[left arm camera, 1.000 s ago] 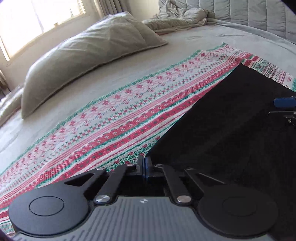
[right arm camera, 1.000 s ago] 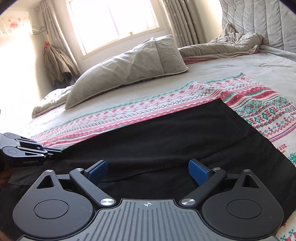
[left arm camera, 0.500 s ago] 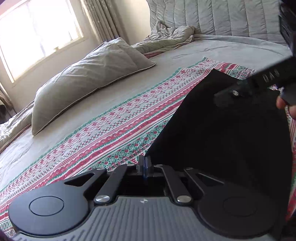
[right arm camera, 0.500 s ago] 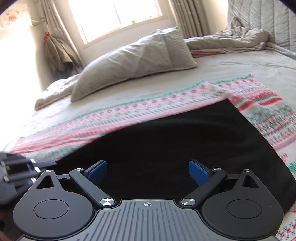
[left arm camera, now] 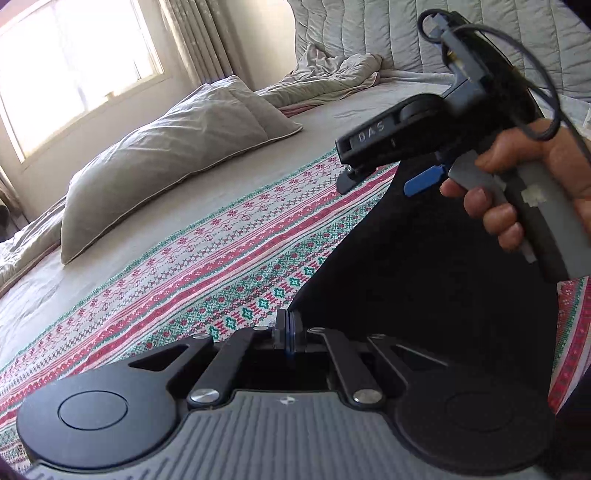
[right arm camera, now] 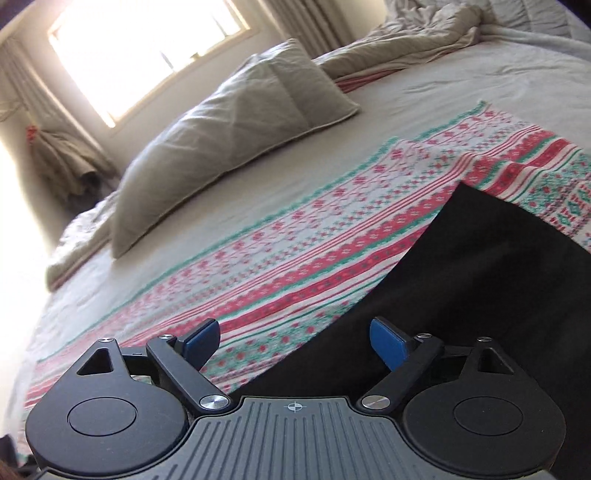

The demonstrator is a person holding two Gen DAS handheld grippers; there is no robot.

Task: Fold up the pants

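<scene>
The black pants (left arm camera: 424, 277) lie on a red, green and white patterned blanket (left arm camera: 221, 266) spread over the bed. My left gripper (left arm camera: 288, 328) is shut on the pants' left edge and holds that part lifted, so the cloth rises as a dark sheet. A hand (left arm camera: 517, 184) holds my right gripper (left arm camera: 384, 182) in the air above the far part of the pants. In the right wrist view the right gripper (right arm camera: 295, 339) is tilted and its jaws are closing, still wide apart. The edge of the pants (right arm camera: 480, 277) runs below them, and the blue pads press on nothing.
A grey pillow (left arm camera: 166, 155) lies on the bed beyond the blanket (right arm camera: 295, 240), under a bright window (right arm camera: 147, 48). A crumpled grey duvet (left arm camera: 332, 74) is heaped at the far end against a quilted headboard (left arm camera: 388, 33). Grey sheet surrounds the blanket.
The left gripper has drawn the pants' edge up and to the right, uncovering more blanket. The right gripper has risen off the pants, rolled, and its jaws have narrowed a little.
</scene>
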